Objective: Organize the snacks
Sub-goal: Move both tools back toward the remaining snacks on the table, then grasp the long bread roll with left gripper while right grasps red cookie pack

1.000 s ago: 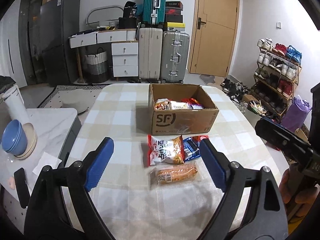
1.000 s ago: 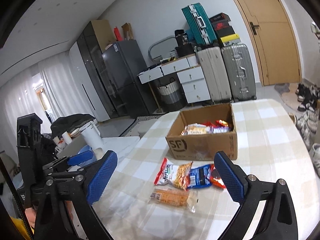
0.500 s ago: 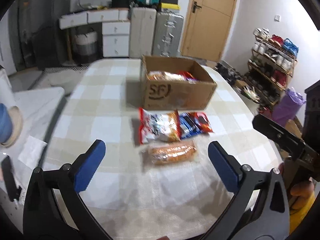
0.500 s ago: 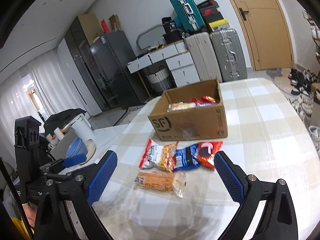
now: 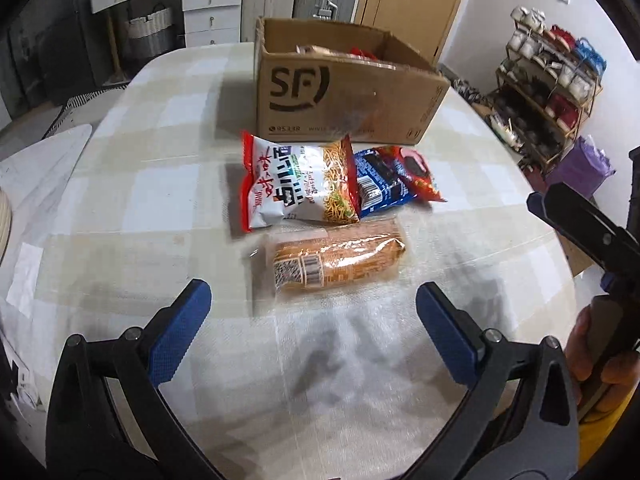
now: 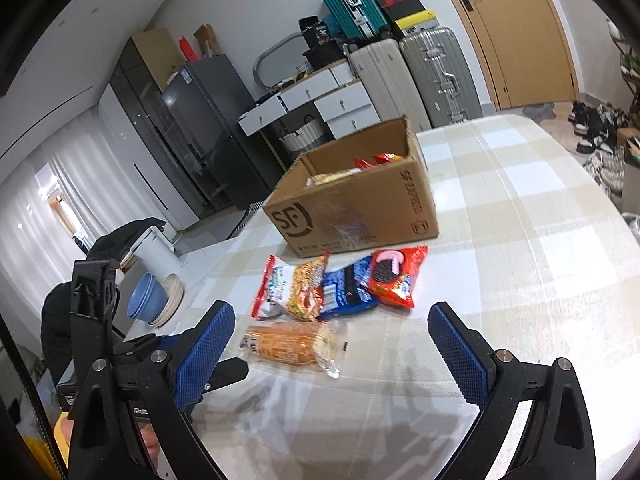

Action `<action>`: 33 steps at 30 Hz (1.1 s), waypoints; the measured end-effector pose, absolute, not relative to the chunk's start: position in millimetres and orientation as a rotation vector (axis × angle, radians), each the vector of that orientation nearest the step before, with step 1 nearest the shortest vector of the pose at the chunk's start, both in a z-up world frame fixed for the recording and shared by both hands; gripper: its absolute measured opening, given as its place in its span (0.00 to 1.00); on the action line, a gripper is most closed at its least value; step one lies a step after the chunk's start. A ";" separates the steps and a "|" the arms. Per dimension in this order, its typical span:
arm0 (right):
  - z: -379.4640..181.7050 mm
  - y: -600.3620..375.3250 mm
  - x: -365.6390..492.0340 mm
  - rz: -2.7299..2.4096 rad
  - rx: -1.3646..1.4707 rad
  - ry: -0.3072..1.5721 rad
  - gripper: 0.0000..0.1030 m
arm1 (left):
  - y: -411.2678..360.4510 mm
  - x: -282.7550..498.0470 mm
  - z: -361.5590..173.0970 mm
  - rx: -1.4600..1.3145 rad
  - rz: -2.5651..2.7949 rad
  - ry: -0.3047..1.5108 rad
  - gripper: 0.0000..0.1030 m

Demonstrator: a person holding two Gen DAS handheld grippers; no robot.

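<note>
An open cardboard SF box (image 5: 340,96) (image 6: 352,208) with several snacks inside stands on the checked table (image 5: 140,184). In front of it lie a red-white noodle snack bag (image 5: 296,184) (image 6: 292,292), a blue cookie pack (image 5: 380,184) (image 6: 344,288), a red cookie pack (image 5: 420,176) (image 6: 396,276) and a clear-wrapped orange bread roll (image 5: 332,260) (image 6: 292,344). My left gripper (image 5: 316,332) is open, low over the table just short of the roll. My right gripper (image 6: 332,352) is open and empty, near the roll from the right.
A side surface with blue bowls (image 6: 146,296) stands left of the table. Suitcases (image 6: 424,76), drawers and a fridge (image 6: 208,120) line the back wall. A shoe rack (image 5: 548,92) stands at the right. The right gripper shows in the left wrist view (image 5: 584,232).
Both grippers have moved forward and down toward the loose snacks; the roll and bags now look much nearer. Both stay open. The snacks have not moved.
</note>
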State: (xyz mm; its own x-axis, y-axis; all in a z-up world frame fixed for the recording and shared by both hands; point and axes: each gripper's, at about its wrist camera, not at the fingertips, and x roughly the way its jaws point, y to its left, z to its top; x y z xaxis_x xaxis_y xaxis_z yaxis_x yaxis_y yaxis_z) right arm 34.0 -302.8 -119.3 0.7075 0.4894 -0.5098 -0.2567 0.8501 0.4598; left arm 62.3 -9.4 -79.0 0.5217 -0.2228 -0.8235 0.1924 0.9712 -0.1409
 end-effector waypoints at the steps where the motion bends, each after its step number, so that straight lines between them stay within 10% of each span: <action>1: -123.3 -305.3 36.4 0.425 0.379 0.675 0.96 | -12.2 65.3 -81.2 -0.022 -0.251 0.994 0.99; 16: -153.5 -332.3 50.7 0.408 0.462 0.722 0.96 | -67.4 117.2 -109.4 0.261 -0.435 1.078 0.98; 20: -154.9 -335.7 50.7 0.404 0.474 0.724 0.96 | -69.4 126.9 -113.2 0.263 -0.490 1.111 0.73; 33: -152.8 -329.3 47.5 0.417 0.470 0.731 0.96 | -70.2 118.4 -117.6 0.286 -0.541 1.132 0.39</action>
